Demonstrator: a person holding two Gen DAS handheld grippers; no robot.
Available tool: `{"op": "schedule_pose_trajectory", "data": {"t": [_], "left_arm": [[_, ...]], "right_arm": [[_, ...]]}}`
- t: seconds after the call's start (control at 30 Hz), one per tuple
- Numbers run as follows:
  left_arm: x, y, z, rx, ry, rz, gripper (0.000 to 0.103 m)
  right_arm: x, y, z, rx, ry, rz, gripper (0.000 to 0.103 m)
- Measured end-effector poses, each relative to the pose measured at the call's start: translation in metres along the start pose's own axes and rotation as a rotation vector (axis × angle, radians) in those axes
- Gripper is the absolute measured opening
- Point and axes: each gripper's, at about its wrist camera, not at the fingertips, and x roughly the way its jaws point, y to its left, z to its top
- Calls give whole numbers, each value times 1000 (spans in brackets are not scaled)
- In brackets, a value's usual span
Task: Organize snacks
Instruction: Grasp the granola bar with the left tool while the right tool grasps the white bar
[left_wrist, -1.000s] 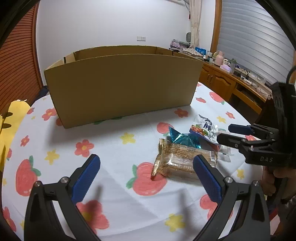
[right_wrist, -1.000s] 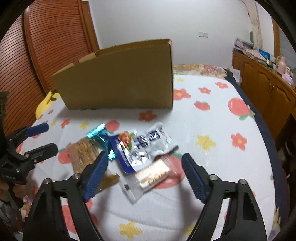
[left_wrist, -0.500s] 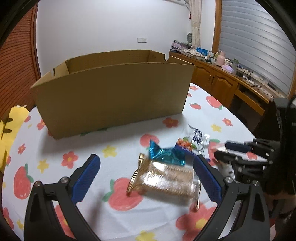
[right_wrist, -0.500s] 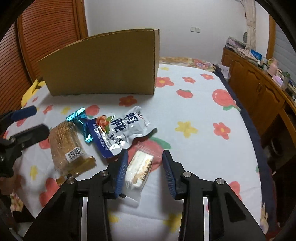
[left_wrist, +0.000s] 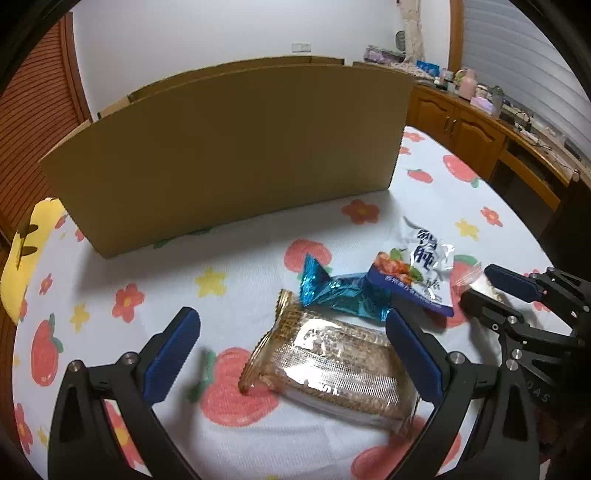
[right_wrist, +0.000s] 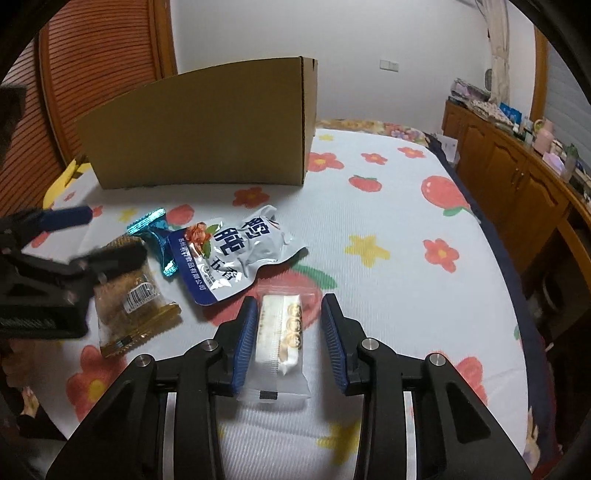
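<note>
Flowery tablecloth (right_wrist: 388, 206); crinkly clear wafer packet (right_wrist: 280, 332) between ribbed blue right tongs (right_wrist: 290, 343).

Four snack packets lay on one tabletop (right_wrist: 388, 314): one silver-and-blue pouch (right_wrist: 236, 254), one teal foil wrapper (right_wrist: 157, 236), one golden biscuit pack (right_wrist: 129, 295), and one clear-wrapped white bar (right_wrist: 282, 332). One cardboard box (right_wrist: 207, 129) stood behind them. Two grippers appeared, each with two blue-padded fingers (right_wrist: 245, 339).
</note>
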Motion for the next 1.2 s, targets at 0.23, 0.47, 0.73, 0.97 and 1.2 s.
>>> {"op": "schedule_pose_trajectory", "data": {"t": [0.23, 0.47, 0.73, 0.97, 1.2], "left_arm": [[-3, 15, -14, 6, 81, -19, 101], [-17, 32, -32, -3, 98, -23, 101], [-16, 43, -38, -56, 111, -114, 95], [-27, 45, -41, -46, 82, -144, 60], [-34, 48, -43, -38, 55, -165, 45]], "right_arm": [[1, 2, -1, -13, -4, -8, 34], [2, 3, -1, -22, -7, -15, 34], [2, 4, -1, -22, -6, -15, 34], [2, 3, -2, -19, -5, -8, 36], [-1, 1, -3, -14, 9, 3, 42]]}}
